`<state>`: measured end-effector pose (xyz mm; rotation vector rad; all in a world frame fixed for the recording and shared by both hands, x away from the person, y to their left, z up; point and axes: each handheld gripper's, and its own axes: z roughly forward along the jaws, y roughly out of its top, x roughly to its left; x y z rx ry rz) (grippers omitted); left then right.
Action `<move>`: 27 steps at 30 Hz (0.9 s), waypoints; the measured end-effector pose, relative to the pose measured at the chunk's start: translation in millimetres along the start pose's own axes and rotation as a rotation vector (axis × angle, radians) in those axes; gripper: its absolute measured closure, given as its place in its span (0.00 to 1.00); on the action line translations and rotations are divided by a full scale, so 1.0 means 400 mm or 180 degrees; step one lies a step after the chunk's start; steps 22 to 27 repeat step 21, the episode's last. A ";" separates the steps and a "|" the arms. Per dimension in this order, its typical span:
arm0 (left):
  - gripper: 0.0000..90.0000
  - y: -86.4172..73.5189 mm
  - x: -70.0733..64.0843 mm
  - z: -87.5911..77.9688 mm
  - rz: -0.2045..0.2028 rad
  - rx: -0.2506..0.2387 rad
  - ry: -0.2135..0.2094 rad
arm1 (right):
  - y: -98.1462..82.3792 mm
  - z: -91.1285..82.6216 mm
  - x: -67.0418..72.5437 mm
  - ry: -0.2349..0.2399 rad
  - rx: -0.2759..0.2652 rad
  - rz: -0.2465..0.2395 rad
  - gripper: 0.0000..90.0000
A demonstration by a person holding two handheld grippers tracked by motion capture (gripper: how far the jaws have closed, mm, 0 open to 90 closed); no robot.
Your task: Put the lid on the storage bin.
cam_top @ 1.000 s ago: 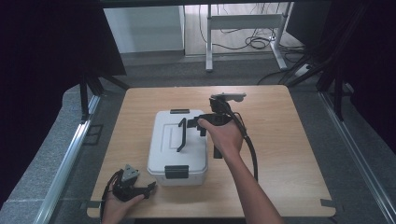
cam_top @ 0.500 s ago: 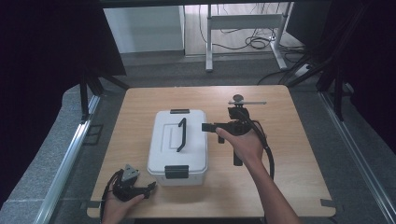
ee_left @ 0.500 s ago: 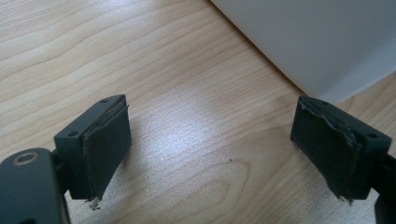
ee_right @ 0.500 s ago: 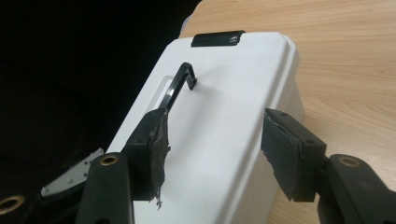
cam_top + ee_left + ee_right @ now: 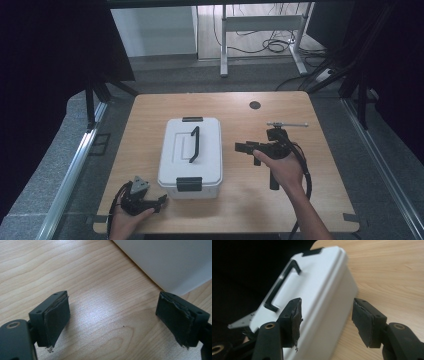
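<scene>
The right gripper's (image 5: 325, 322) fingers (image 5: 364, 322) stand wide apart, empty, facing the white box (image 5: 322, 287).

No text, label, brand, number or sign could be read anywhere: the white box (image 5: 190, 152) bore none on its lid, and the wooden table (image 5: 240, 210) showed bare grain.

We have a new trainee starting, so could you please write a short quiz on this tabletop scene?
1. True or false: the black handle lies flat on the white box's lid.
2. Which gripper is nearer the box's front latch: A) left gripper, B) right gripper?
3. Fill in: the fingers of the right gripper stand ____, with nothing gripped.

Key: 1 true; 2 A; 3 open.
</scene>
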<state>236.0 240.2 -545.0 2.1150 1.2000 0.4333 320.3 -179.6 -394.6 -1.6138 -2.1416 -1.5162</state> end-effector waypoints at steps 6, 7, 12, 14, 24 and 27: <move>0.13 0.000 0.000 0.000 0.0007 -0.0001 0.0000 | -0.048 -0.031 -0.071 -0.0006 -0.0028 0.0093 0.45; 0.13 0.000 0.000 0.000 0.0006 0.0000 0.0001 | -0.054 -0.034 -0.080 -0.0018 -0.0024 0.0098 0.45; 0.13 0.000 0.000 0.000 -0.0001 -0.0002 0.0007 | -0.084 -0.051 -0.130 -0.0062 -0.0018 0.0175 0.45; 0.13 0.000 0.000 0.000 -0.0001 -0.0002 0.0007 | -0.092 -0.055 -0.141 -0.0058 -0.0029 0.0203 0.45; 0.13 0.000 -0.001 0.001 -0.0007 -0.0004 0.0010 | -0.103 -0.065 -0.149 -0.0015 -0.0054 0.0227 0.45; 0.13 0.000 -0.001 0.001 -0.0007 -0.0004 0.0010 | -0.103 -0.065 -0.149 -0.0015 -0.0054 0.0227 0.45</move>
